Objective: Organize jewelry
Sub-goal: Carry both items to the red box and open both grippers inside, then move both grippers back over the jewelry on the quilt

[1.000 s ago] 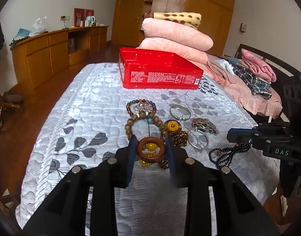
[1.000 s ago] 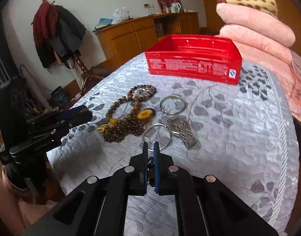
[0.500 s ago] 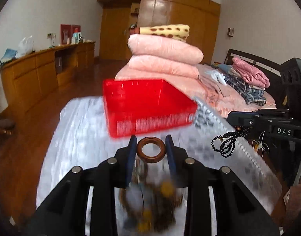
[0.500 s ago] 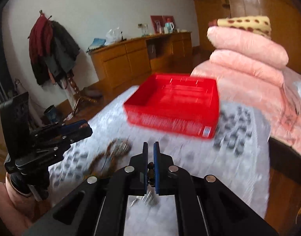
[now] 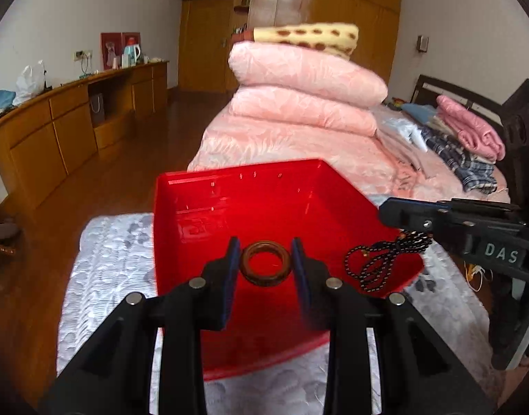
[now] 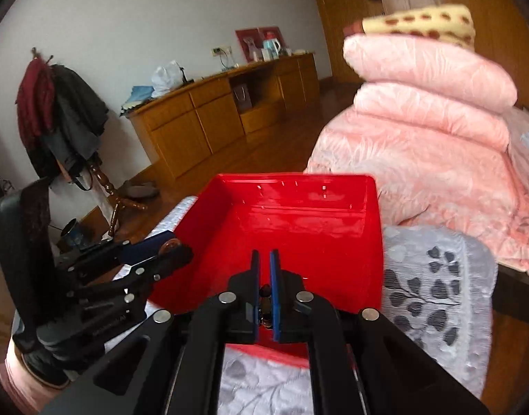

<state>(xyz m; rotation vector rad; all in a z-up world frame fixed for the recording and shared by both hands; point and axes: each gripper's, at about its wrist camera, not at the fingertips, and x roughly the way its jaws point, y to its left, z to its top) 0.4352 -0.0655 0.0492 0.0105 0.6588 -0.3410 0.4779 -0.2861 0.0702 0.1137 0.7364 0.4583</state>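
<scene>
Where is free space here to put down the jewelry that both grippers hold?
The red box shows a bare floor. Grey quilt is bare right of it. Crowded: pink quilts behind.

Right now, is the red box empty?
Yes, the red box shows only bare floor; the wooden ring and black bead string hang gripped above it.

Over the open red plastic tray on the grey leaf-patterned quilt: brown wooden ring at left, black beaded string at right. Behind, stacked pink folded quilts; far left, long wooden sideboard.
</scene>
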